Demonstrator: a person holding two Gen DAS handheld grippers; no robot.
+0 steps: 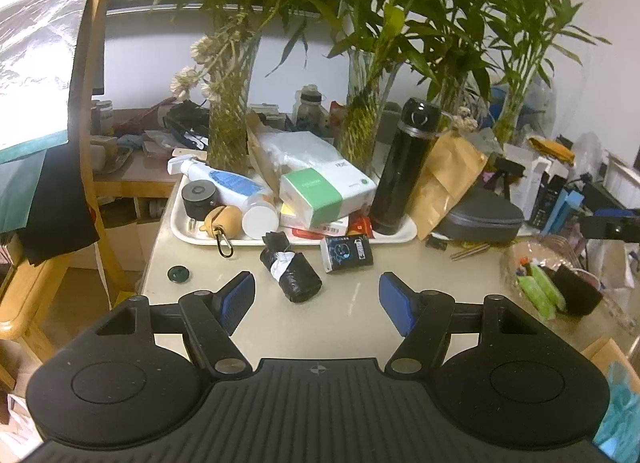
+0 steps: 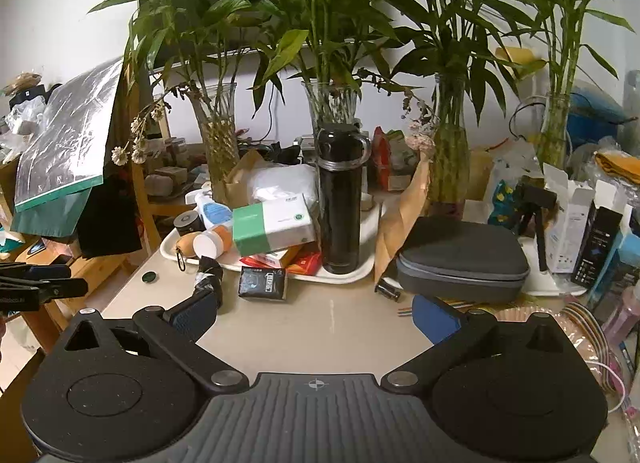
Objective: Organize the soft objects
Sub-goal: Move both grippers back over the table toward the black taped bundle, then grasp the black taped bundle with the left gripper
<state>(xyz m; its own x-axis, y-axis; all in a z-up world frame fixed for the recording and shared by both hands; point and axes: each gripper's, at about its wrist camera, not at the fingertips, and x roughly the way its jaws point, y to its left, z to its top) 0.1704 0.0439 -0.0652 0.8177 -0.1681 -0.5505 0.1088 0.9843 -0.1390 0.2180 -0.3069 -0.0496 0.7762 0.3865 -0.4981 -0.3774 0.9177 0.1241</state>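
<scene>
Both grippers, left gripper (image 1: 316, 299) and right gripper (image 2: 316, 317), are released and empty. Black bag roll (image 1: 291, 271) lies on bench (image 1: 352, 303), just before tray (image 1: 188, 233). Risk: roll slips away, or nearby flask (image 1: 404, 167) gets knocked.

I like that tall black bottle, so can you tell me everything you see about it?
The black bottle is a tall, glossy, hard-looking flask, probably metal. It stands upright on the right end of the white tray, lid on, with a silvery ring under the cap and a loop handle that shows in the right wrist view. A red packet lies at its foot, and a brown paper bag leans beside it. No gripper touches it.
</scene>
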